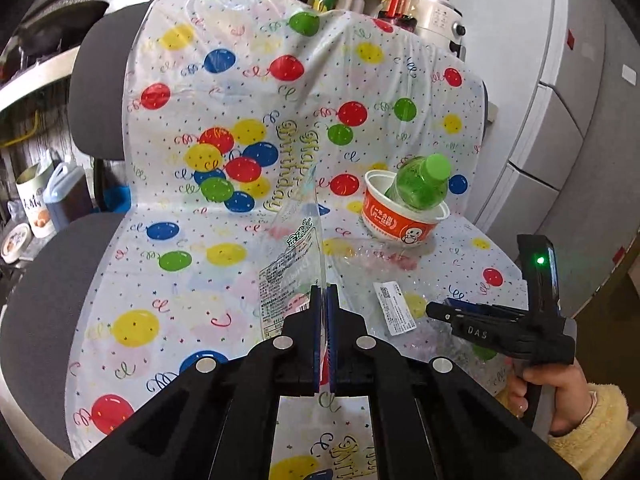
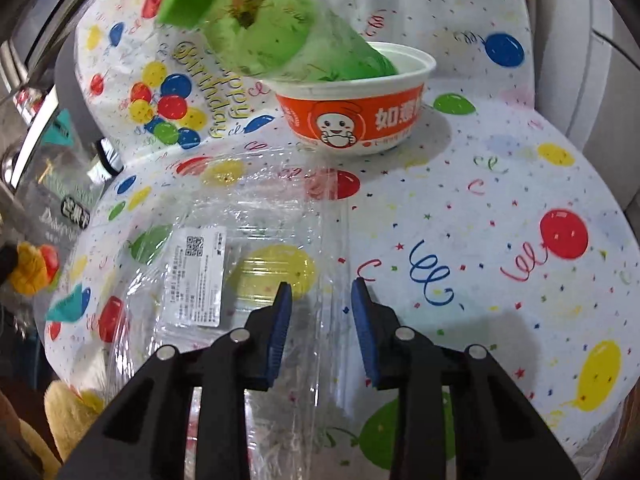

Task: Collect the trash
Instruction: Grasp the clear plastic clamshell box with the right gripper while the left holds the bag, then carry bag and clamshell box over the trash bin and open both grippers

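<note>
Left gripper (image 1: 324, 292): pads clenched on the edge of a clear printed wrapper (image 1: 292, 268). The film stands up ahead of the jaws, and its lower part is hidden behind the fingers. The print is too small to read.

Right gripper (image 2: 320, 300): jaws released, with a wide gap and nothing between the pads. Crinkled clear plastic film (image 2: 276, 216) lies under and ahead of them and runs out of frame at the bottom. Its edges are hard to trace against the cloth. A white label with a QR code (image 2: 200, 280) sits on the film just left of the left pad; the text is illegible.

Further ahead of the right jaws is an orange-and-white paper bowl (image 2: 352, 116), round, with a rolled rim. A green plastic bottle (image 2: 276, 32) with a green cap leans in it, neck up and to the left. The bottle's base is hidden inside the bowl, and the near end is blurred.

The left view shows the same bowl (image 1: 400, 220) ahead and right of the left jaws, well apart from them.

Everything rests on a glossy balloon-print plastic cloth (image 2: 500, 200) draped over a padded chair (image 1: 96, 92). Bare cloth lies to the right of the right jaws up to the seat edge.

The right hand (image 1: 560, 392), in a fuzzy yellow sleeve, is cut off at the frame edge.
</note>
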Action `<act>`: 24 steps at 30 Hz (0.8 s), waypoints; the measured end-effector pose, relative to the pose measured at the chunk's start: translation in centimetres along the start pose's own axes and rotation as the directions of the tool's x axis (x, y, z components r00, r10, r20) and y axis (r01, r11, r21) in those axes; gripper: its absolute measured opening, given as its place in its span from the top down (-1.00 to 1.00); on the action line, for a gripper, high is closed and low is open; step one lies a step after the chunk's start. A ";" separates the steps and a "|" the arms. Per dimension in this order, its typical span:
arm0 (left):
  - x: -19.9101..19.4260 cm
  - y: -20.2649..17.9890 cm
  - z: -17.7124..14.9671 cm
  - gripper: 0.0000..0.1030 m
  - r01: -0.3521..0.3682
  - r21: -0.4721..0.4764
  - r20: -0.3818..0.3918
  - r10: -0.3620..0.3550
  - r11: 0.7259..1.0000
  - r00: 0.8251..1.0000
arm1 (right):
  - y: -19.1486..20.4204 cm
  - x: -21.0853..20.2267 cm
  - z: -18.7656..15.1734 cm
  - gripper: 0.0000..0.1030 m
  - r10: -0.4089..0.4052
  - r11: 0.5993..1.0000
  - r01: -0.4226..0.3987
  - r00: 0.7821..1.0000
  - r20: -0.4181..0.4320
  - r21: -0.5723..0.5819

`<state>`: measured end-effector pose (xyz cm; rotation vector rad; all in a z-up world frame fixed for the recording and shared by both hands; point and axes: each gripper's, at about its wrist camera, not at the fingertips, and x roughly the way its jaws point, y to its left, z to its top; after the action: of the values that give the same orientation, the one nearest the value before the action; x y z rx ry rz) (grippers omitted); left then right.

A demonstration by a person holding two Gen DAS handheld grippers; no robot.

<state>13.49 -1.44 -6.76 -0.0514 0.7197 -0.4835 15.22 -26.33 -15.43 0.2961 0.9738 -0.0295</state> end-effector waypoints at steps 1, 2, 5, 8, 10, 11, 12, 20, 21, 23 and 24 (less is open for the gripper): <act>-0.1 0.1 -0.1 0.95 -0.001 -0.003 0.000 0.001 1.000 1.000 | 0.0 -0.1 0.0 0.59 0.005 1.000 -0.005 1.000 0.003 0.005; -0.2 0.0 -0.1 0.95 0.000 -0.004 0.001 0.000 1.000 1.000 | 0.0 -0.4 0.0 0.83 0.006 1.000 -0.006 1.000 0.006 0.008; -0.7 -0.3 -0.2 0.95 0.016 -0.006 0.006 -0.016 1.000 1.000 | -0.4 -2.1 -0.1 0.85 0.048 0.998 -0.049 0.998 0.034 0.050; -1.5 -1.3 -0.5 0.95 0.044 0.011 0.016 -0.044 0.999 0.999 | -1.0 -4.9 -0.7 0.87 0.075 0.994 -0.081 0.994 0.079 0.079; -1.9 -2.6 -0.8 0.95 0.077 0.026 0.016 -0.077 0.997 0.997 | -1.8 -7.2 -1.6 0.87 0.079 0.991 -0.089 0.991 0.106 0.098; -2.0 -3.1 -1.0 0.95 0.086 0.033 0.015 -0.086 0.996 0.996 | -2.1 -8.1 -2.0 0.87 0.073 0.991 -0.085 0.990 0.117 0.102; -2.1 -4.1 -1.4 0.95 0.105 0.048 0.012 -0.106 0.993 0.994 | -2.6 -9.3 -2.7 0.87 0.063 0.991 -0.078 0.989 0.134 0.106; -0.8 -12.7 -3.5 0.95 0.258 0.163 -0.038 -0.255 0.952 0.966 | -8.8 -18.5 -7.4 0.87 -0.086 0.980 0.029 0.955 0.284 0.199; -0.6 -14.2 -3.7 0.95 0.281 0.178 -0.045 -0.278 0.943 0.960 | -9.5 -19.4 -8.0 0.87 -0.125 0.977 0.065 0.946 0.300 0.205; -0.2 -17.5 -4.1 0.95 0.338 0.203 -0.058 -0.333 0.919 0.941 | -11.1 -21.5 -9.4 0.87 -0.227 0.962 0.157 0.916 0.330 0.225; -0.1 -18.5 -4.3 0.95 0.353 0.214 -0.060 -0.349 0.911 0.935 | -12.0 -22.5 -10.2 0.87 -0.273 0.951 0.198 0.900 0.340 0.239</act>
<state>3.17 -17.34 -6.08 0.0349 0.6744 -0.9096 -7.63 -37.59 -5.14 0.3393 0.6241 -0.3968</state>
